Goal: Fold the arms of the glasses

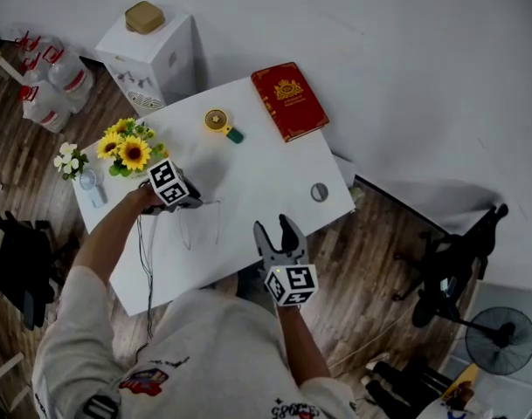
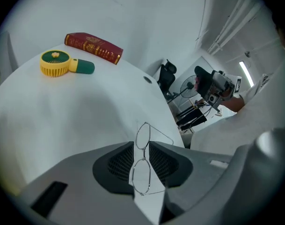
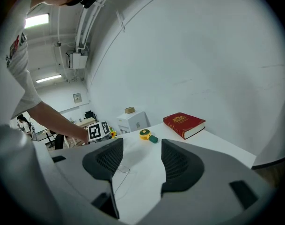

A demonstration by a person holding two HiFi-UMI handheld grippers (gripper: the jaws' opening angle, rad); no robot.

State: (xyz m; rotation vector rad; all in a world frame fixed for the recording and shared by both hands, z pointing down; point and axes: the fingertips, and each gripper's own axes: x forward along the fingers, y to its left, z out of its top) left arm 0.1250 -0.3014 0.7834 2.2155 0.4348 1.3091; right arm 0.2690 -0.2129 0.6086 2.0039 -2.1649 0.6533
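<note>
Thin wire-framed glasses [image 1: 202,219] lie on the white table [image 1: 266,173] with both arms spread out toward me. My left gripper [image 1: 194,203] reaches down onto the frame's front. In the left gripper view the glasses [image 2: 142,161] stand in the narrow gap of that gripper [image 2: 141,158], a jaw on each side of the bridge, and a sliver of table shows between pads and wire. My right gripper [image 1: 279,230] hovers over the table's near edge, open and empty. In the right gripper view the glasses [image 3: 115,168] lie ahead, to the left of the gripper [image 3: 141,161].
A red book [image 1: 289,100] and a yellow hand fan [image 1: 220,122] lie at the far side of the table. Sunflowers [image 1: 130,149] stand at the left corner, a round grey disc [image 1: 319,192] near the right edge. A white cabinet [image 1: 152,55] stands behind.
</note>
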